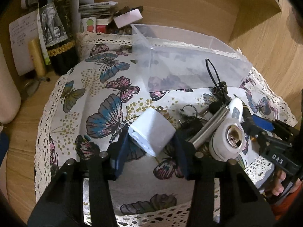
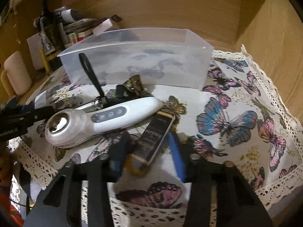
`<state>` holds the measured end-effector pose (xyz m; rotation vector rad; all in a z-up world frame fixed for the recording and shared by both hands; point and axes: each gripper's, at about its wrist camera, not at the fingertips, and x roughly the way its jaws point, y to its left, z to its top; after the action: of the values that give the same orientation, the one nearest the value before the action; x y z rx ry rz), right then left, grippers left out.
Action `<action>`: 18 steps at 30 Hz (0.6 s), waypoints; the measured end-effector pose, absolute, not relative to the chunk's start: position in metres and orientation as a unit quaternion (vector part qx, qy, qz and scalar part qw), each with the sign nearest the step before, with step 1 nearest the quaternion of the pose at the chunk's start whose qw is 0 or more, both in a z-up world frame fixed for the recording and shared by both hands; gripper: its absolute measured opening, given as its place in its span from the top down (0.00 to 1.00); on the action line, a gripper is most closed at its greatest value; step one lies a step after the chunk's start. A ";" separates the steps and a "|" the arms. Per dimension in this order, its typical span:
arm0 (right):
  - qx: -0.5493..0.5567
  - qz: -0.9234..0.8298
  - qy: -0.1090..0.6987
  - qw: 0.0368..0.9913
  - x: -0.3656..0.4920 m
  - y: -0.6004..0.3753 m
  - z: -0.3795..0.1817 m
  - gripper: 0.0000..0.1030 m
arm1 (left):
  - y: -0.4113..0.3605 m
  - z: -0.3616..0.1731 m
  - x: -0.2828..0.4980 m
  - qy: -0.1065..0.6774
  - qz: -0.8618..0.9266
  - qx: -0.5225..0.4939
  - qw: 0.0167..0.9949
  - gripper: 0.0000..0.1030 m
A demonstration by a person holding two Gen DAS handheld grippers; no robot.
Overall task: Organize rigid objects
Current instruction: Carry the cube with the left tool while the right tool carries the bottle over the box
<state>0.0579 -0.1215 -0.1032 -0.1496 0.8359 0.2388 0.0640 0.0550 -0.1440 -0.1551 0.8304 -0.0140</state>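
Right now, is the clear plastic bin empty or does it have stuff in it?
Empty, as far as both views show: through the clear bin only the butterfly cloth pattern shows, and the objects lie in front of it.

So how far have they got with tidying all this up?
Barely started, it seems. The clear plastic bin looks empty. In hand: the left gripper is closed around a white charger cube, and the right gripper brackets a dark flat box, though I can't tell whether it grips. Left on the cloth: the white handheld device, a metal cylinder and dark keys.
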 end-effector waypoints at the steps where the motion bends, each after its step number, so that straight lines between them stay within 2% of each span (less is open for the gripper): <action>1: -0.069 0.115 0.405 0.905 0.058 -0.124 -0.103 0.72 | 0.056 -0.144 0.063 0.400 -0.004 -0.076 0.913 0.55; 3: -0.064 0.107 0.403 0.907 0.058 -0.129 -0.101 0.78 | 0.056 -0.143 0.061 0.396 0.001 -0.077 0.915 0.55; 9: -0.060 0.092 0.393 0.913 0.053 -0.144 -0.093 0.79 | 0.059 -0.134 0.051 0.383 0.011 -0.078 0.920 0.57; 12: -0.057 0.090 0.378 0.920 0.049 -0.149 -0.082 0.79 | 0.060 -0.121 0.045 0.374 0.013 -0.076 0.924 0.73; 14: -0.057 0.090 0.364 0.925 0.047 -0.151 -0.072 0.79 | 0.062 -0.112 0.043 0.364 0.011 -0.076 0.928 0.74; 15: -0.057 0.090 0.356 0.928 0.046 -0.151 -0.067 0.79 | 0.061 -0.108 0.043 0.359 0.012 -0.070 0.931 0.84; 16: -0.057 0.091 0.349 0.931 0.045 -0.152 -0.061 0.79 | 0.059 -0.105 0.043 0.356 0.014 -0.062 0.932 0.90; 18: -0.057 0.091 0.333 0.937 0.044 -0.153 -0.052 0.79 | 0.057 -0.101 0.044 0.351 0.021 -0.052 0.935 0.90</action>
<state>0.0439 -0.1528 -0.0519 -0.1166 0.6806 0.1867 0.0440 0.0569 -0.1007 -0.1059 0.7173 0.0429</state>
